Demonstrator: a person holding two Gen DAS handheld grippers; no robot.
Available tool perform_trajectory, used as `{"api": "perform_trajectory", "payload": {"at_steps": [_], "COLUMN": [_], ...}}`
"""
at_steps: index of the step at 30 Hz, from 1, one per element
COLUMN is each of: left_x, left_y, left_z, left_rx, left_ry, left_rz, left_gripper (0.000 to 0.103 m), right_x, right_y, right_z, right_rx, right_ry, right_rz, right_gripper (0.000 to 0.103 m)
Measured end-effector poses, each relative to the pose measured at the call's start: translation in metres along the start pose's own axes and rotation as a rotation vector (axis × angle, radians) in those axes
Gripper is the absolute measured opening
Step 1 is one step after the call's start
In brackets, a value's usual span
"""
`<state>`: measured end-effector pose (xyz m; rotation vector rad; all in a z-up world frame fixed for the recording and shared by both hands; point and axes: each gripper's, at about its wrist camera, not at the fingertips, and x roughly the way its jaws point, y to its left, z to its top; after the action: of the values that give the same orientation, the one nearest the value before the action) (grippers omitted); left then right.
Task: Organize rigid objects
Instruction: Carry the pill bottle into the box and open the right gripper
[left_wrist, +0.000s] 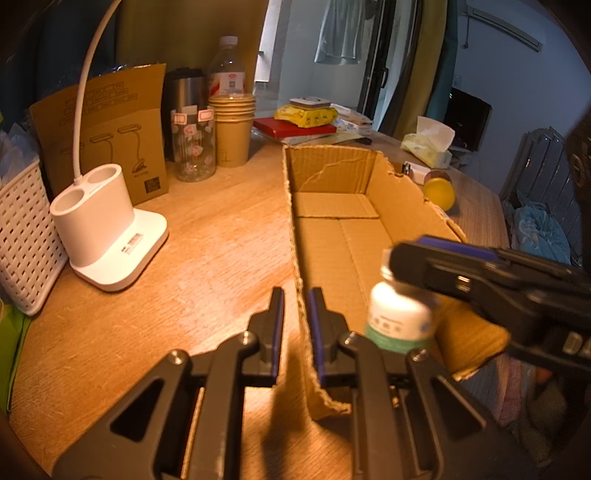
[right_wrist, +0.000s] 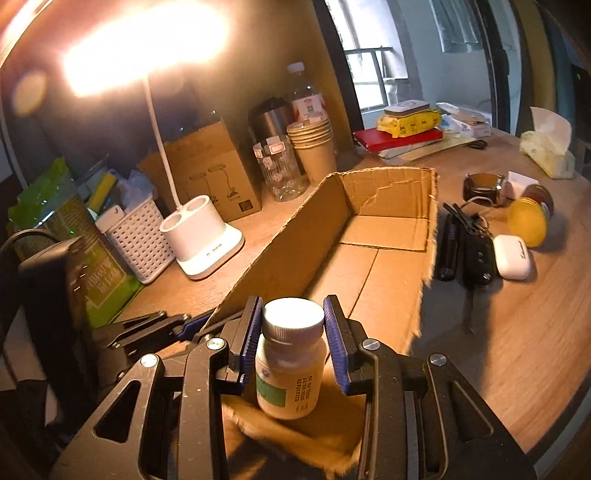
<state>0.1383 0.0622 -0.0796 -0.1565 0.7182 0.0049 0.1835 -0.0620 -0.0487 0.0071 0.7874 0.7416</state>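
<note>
The right gripper (right_wrist: 293, 341) is gripping a white pill bottle (right_wrist: 288, 365) by its cap, jaws partly open around it, and is holding it above the near end of the cardboard box (right_wrist: 388, 251). The left gripper (left_wrist: 295, 332) is pinching the box's near wall, jaws almost fully closed on the cardboard edge. Only the cap is being gripped, so the bottle may be swinging or slipping if tilted. Released from this height, it risks toppling and rolling inside. The torn wall (left_wrist: 314, 376) could be buckling under the left grip, shifting the box on the surface (left_wrist: 207, 236).
</note>
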Motion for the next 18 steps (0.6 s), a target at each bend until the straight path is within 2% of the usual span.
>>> {"api": "perform_trajectory", "payload": {"at_steps": [2,4,6,7,9,14,18], "left_x": [0.000,-0.001,-0.001,-0.001,0.000,0.001,0.001], "left_y": [0.001,-0.001,0.001,0.001,0.001,-0.001,-0.002], "left_z": [0.000,0.001,0.001,0.001,0.001,0.001,0.000], "left_rx": [0.000,0.008,0.005,0.003,0.000,0.003,0.003], "left_ry": [0.002,0.001,0.003,0.004,0.004,0.003,0.001], "left_rz": [-0.001,0.000,-0.004,-0.003,-0.003,0.000,0.003], "left_gripper": [0.015,0.015,0.015,0.015,0.015,0.015,0.015], "right_x": [0.012,0.021,0.022,0.023,0.024,0.021,0.012], "right_y": [0.003,0.007,0.008,0.009,0.007,0.003,0.001], "right_z": [0.004,0.005,0.005,0.006,0.006,0.006,0.007], "right_rx": [-0.019,-0.062,-0.078,-0.080,-0.070,-0.059,-0.045], "right_ry": [0.045,0.067,0.077,0.077,0.080,0.065,0.029], "right_rz": [0.006,-0.036,-0.027,-0.020,-0.011,-0.019,-0.013], "right_gripper": [0.036,0.037,0.043,0.050,0.056,0.057,0.063]}}
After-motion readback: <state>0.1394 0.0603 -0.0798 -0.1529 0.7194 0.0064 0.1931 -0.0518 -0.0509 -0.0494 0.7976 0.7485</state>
